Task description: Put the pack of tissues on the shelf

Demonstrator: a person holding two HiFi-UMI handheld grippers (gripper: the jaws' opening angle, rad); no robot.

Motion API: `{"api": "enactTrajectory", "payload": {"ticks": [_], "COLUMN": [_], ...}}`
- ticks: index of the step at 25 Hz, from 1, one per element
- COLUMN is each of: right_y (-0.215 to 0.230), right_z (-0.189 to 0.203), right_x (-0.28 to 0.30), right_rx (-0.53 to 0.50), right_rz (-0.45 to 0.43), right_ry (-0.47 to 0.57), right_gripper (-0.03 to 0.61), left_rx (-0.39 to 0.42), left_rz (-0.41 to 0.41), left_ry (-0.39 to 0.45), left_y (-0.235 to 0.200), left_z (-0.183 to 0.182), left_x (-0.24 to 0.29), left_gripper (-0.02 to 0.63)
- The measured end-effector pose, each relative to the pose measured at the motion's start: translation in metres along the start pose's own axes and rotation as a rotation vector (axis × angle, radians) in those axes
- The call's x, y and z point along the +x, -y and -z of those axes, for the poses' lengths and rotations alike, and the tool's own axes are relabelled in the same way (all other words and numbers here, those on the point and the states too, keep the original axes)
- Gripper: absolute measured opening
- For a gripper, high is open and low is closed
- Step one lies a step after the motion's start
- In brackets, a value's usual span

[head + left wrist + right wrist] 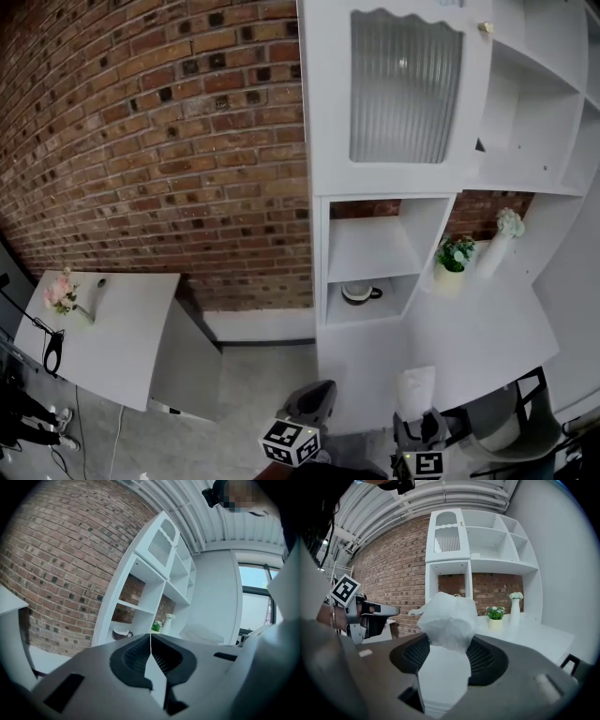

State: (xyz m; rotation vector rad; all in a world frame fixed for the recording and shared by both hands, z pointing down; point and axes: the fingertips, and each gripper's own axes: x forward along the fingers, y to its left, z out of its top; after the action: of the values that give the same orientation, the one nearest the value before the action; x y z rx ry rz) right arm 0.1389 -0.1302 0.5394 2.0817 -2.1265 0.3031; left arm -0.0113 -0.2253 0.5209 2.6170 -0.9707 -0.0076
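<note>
- The pack of tissues point(447, 620) is white and soft. Its thin wrapper is creased and bunched into a crumpled peak at the far end, and the near end is flatter and smoother.
- It sits between the jaws of the right gripper point(449, 643), which stand partly apart and press on its sides, holding it off any surface.
- In the head view the pack shows low down, in front of the white shelf unit point(394, 187) and its counter.
- The left gripper point(151, 641) is just beside the right one, jaws closed together with nothing between them.
- On the unit are a mug point(359, 293) in the lower open compartment, and a potted plant point(454, 255) and a vase point(502, 239) on the counter.
- A brick wall point(141, 141) stands behind.
</note>
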Motion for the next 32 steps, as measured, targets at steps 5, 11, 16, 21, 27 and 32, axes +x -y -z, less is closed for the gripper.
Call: {"api": "enactTrajectory", "payload": {"ticks": [5,11,16,21,27,32], "right_y": [0.004,0.008,0.013,0.021,0.027,0.028], "right_z": [-0.019,-0.067,-0.106,-0.137,-0.158,-0.165], "right_x": [0.021,0.054,0.089,0.126,0.16,0.184], "right_rx": [-0.015,-0.023,-0.111,-0.15,-0.154,-0.165], "right_rz": [0.018,-0.025,-0.064,-0.118,-0.173,-0.216], "right_ry": [0.044,0.135,0.151,0.139,0.149,0.124], "right_gripper": [0.238,0.238,0.238,0.239,0.239,0.239], "left_rx": [0.028,0.048,0.072,0.084,0.086,0.088], "left_rz": [0.012,-0.013,-0.036,-0.104,-0.163,-0.194], "left_ry": [0.008,0.013,0.016,0.036,0.045,0.033], "left_y": [-0.008,-0.018,-0.023,-0.037,-0.049,-0.051], "left_z": [-0.008,-0.015,-0.025,-0.04,-0.04,-0.038], "left_x": [0.008,0.023,0.042,0.054,0.063,0.069], "left_gripper": [0.011,0.011,0.011,0.011,0.011,0.011]}}
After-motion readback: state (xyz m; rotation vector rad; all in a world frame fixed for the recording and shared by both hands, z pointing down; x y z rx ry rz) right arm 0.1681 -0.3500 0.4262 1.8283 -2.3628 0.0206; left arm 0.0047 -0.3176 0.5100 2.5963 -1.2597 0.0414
